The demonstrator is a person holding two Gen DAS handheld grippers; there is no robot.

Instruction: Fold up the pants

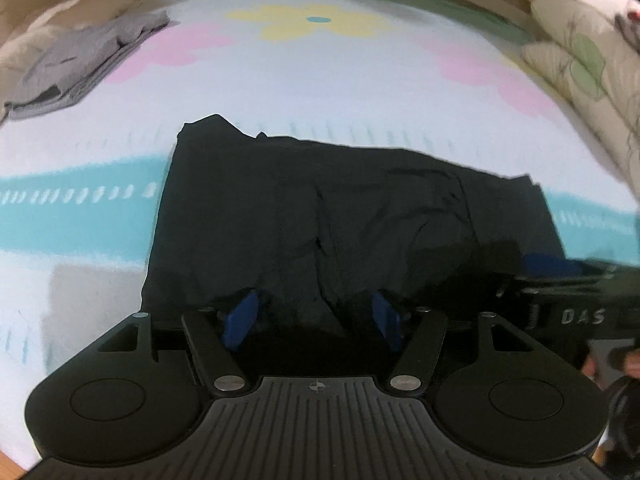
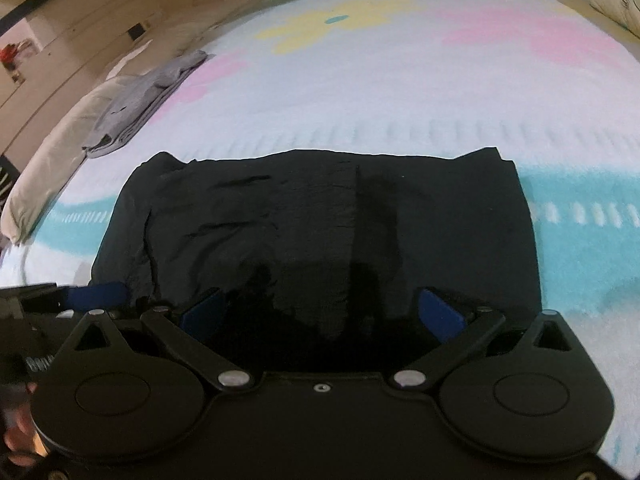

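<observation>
The black pants point(image 1: 320, 208) lie folded into a wide rectangle on the flowered bedspread point(image 1: 320, 76); they fill the middle of the right wrist view too point(image 2: 320, 232). My left gripper point(image 1: 314, 314) is open, its blue pads point(image 1: 240, 318) spread at the near edge of the fabric and empty. My right gripper point(image 2: 324, 312) is open too, its blue pads point(image 2: 440, 314) wide apart at the near edge, holding nothing. The right gripper shows at the right edge of the left wrist view point(image 1: 560, 280), and the left gripper at the left edge of the right wrist view point(image 2: 60, 300).
A folded grey garment point(image 1: 80, 64) lies at the bed's far left, also in the right wrist view point(image 2: 140, 104). A beige pillow point(image 2: 52, 156) runs along the left side. A leaf-print quilt point(image 1: 580, 60) is piled at the far right.
</observation>
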